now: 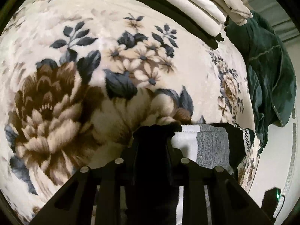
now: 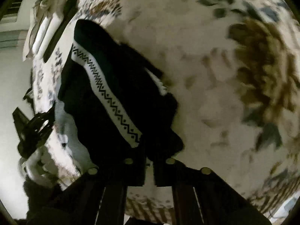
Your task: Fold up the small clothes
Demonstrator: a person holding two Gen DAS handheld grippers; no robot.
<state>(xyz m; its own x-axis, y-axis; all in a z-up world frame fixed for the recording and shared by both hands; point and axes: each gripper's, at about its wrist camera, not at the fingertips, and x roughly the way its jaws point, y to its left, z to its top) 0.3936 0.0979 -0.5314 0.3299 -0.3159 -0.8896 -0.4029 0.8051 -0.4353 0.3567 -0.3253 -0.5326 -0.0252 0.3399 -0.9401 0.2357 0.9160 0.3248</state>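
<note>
Above a floral blanket [image 1: 168,28], both the left gripper [image 1: 152,148] and right gripper [image 2: 149,161] clamp a black patterned garment [image 2: 116,86].

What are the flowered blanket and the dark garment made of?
Flowered blanket: looks like plush fleece, with a fuzzy nap and soft sheen. Dark garment: probably knit, matte black with a white zigzag band; its grey panel looks speckled like terry or a loose knit.

Left wrist view: looks forward along the left tongs [image 1: 152,146], close above the floral blanket [image 1: 112,37].
Right wrist view: looks along the right tongs [image 2: 149,161], close, tilted.
Shared: blanket, black garment [image 2: 120,86] with zigzag band, folded cream bedding [image 1: 196,3].
</note>
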